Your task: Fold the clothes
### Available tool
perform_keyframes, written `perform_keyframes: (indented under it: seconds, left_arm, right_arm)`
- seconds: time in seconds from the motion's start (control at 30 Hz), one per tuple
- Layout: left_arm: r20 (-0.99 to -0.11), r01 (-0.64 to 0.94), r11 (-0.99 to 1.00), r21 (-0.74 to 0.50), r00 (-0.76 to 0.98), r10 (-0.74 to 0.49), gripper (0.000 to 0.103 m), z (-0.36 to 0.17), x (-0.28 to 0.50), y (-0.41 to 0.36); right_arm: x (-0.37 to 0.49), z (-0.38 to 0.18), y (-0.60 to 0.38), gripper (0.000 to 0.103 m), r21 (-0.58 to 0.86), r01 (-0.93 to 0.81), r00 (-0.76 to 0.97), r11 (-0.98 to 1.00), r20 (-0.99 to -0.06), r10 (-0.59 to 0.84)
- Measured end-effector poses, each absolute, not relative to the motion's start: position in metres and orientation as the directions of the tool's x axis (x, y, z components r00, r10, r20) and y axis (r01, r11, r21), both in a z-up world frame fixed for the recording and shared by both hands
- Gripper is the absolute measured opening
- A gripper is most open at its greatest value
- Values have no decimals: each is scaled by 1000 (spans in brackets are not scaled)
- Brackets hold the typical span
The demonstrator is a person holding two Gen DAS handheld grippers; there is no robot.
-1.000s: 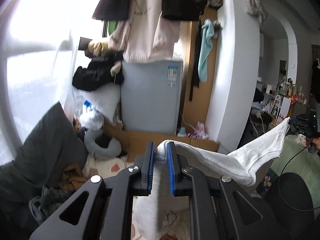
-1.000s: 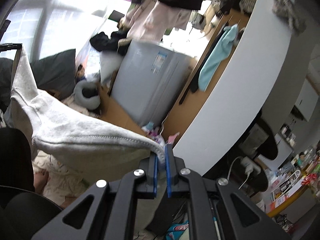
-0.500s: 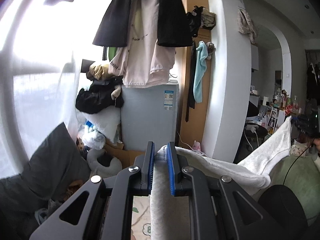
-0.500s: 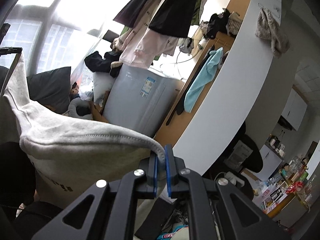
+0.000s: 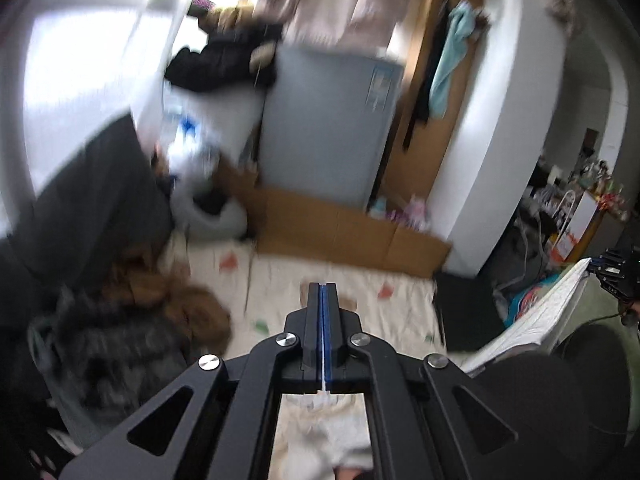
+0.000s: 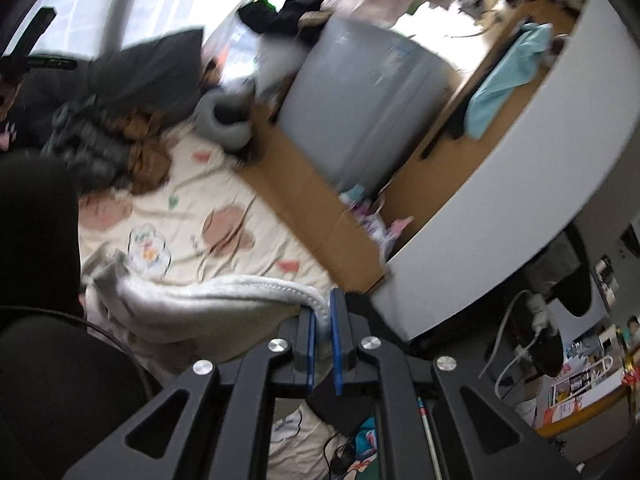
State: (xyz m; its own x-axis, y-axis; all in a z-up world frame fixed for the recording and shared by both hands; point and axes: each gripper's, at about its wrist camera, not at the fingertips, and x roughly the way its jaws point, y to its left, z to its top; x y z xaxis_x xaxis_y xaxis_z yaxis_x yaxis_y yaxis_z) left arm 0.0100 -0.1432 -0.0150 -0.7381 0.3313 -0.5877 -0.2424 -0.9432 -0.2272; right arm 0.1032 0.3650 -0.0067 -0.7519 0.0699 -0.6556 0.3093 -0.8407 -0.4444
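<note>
A pale grey sweatshirt (image 6: 192,300) sags from my right gripper (image 6: 323,308), which is shut on its stitched hem, down onto the patterned bed sheet (image 6: 240,208). Its far end lies bunched beside a black-clad knee (image 6: 36,240). In the left wrist view, my left gripper (image 5: 322,304) is shut, blue pads pressed together, with only a thin white sliver at their rear. The sweatshirt (image 5: 536,320) hangs at the right from the right gripper (image 5: 612,280). The left gripper (image 6: 36,60) appears top left in the right wrist view, with no cloth hanging from it.
A grey appliance (image 5: 328,128) and flattened cardboard (image 5: 340,232) stand at the bed's far end beside a white pillar (image 5: 520,120). A dark pillow (image 5: 92,200) and a pile of brown and grey clothes (image 5: 132,320) fill the bed's left side. Cables and clutter (image 6: 532,320) lie right.
Both grippers have dropped and tilted toward the bed. The cloth that was between the left pads is gone and they have closed together. The sweatshirt now sags onto the sheet.
</note>
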Motion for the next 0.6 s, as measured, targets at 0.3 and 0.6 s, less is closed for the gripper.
perform_keyframes:
  seconds: [0.3,0.6]
  left_arm:
    - [-746,-246,-932,-265,-560,360,0,-123,-24,-119]
    - [-818,-313,-910,-273,-423,391,71,-198,-40,-88]
  right_arm:
    - [78,-75,381,6,-409,333,-659,-850,-745,100]
    - [62,-98,403,6,-407,298,-620,-863,-770,149]
